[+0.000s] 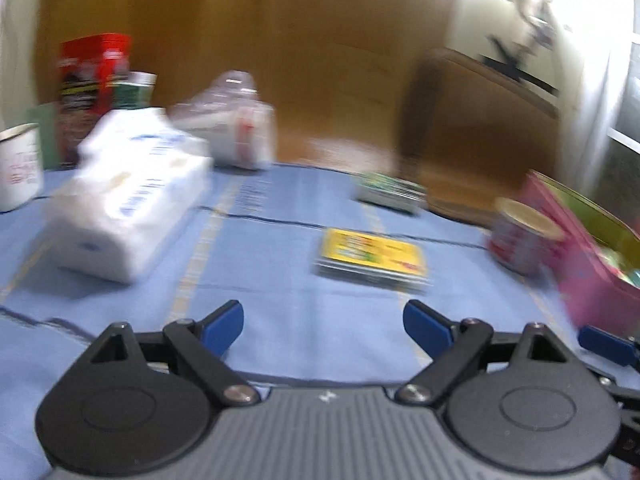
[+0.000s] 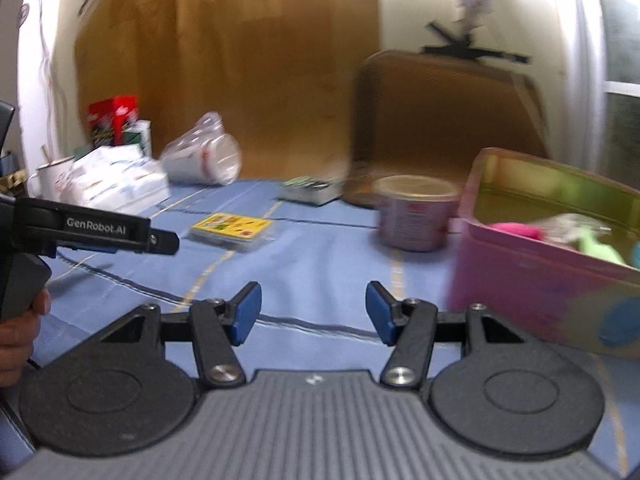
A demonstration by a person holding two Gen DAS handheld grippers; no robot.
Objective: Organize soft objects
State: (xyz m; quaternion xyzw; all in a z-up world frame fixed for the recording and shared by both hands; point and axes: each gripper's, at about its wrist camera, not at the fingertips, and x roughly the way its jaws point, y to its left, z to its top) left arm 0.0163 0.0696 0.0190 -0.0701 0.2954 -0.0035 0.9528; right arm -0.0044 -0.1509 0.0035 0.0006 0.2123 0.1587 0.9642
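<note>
In the left wrist view my left gripper [image 1: 324,328] hangs open and empty over the blue cloth [image 1: 280,264]. A soft white tissue pack [image 1: 124,200] lies ahead of it on the left, and a pink box [image 1: 588,272] stands at the right edge. My right gripper [image 2: 313,314] is open too, with nothing between its blue pads [image 2: 246,314]. Just to its right is the pink box [image 2: 540,280], which holds soft pink [image 2: 516,230] and green [image 2: 596,244] items. The tissue pack [image 2: 116,180] lies far left. The left gripper [image 2: 164,242] pokes in from the left.
A yellow flat pack [image 1: 372,258] and a green one [image 1: 390,192] lie mid-cloth. A red can [image 2: 416,216] stands beside the pink box. At the back left are a clear bag of cups [image 2: 204,156], a red carton [image 2: 114,120] and a white mug [image 1: 20,164]. Cardboard [image 2: 240,60] lines the back.
</note>
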